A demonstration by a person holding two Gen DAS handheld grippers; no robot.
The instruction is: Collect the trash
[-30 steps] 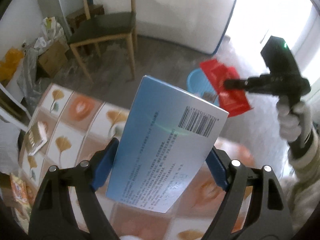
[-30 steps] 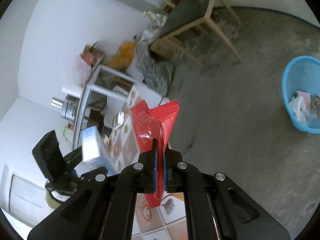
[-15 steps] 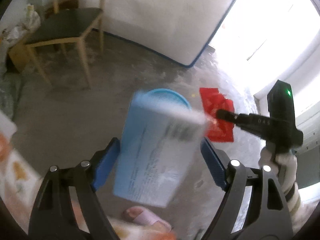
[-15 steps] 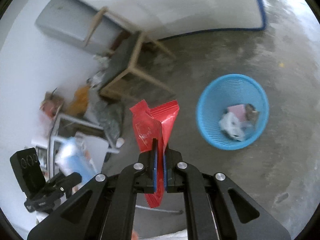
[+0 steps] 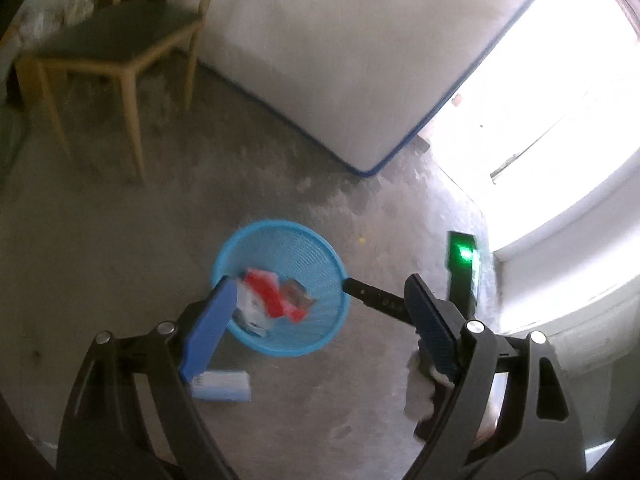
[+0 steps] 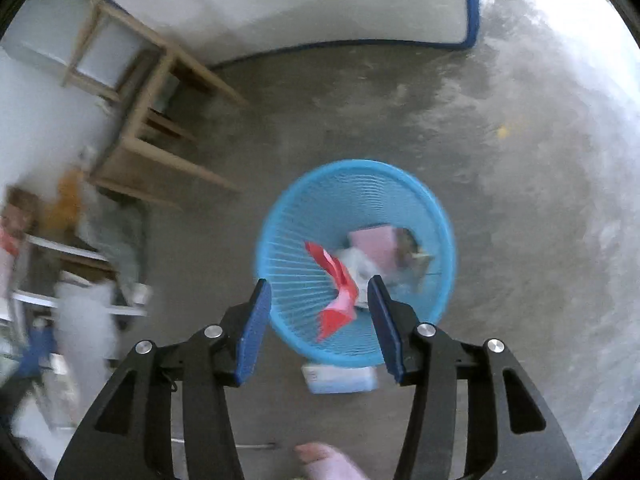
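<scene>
A round blue mesh basket (image 5: 280, 225) (image 6: 352, 165) stands on the concrete floor below both grippers. My left gripper (image 5: 320, 284) hangs over it, its jaws opening wide with nothing between them. The light blue box (image 5: 220, 386) (image 6: 340, 378) lies on the floor just outside the basket's near rim. My right gripper (image 6: 318, 282) is opening; the red wrapper (image 6: 336, 292) (image 5: 272, 296) is between its jaws but free of the pads, dropping into the basket. One of the right gripper's black fingers (image 5: 372, 300) reaches over the rim in the left wrist view.
The basket also holds a pink packet (image 6: 374, 248) and white plastic. A wooden chair (image 5: 116, 40) and a white panel with a blue edge (image 5: 340, 60) stand behind. Cluttered shelves (image 6: 60, 240) sit at the left. A person's foot (image 6: 328, 460) is near the bottom edge.
Both grippers swung from the table to above the basket. The left one let go of the blue box, which now lies on the floor. The right one opened and released the red wrapper.
</scene>
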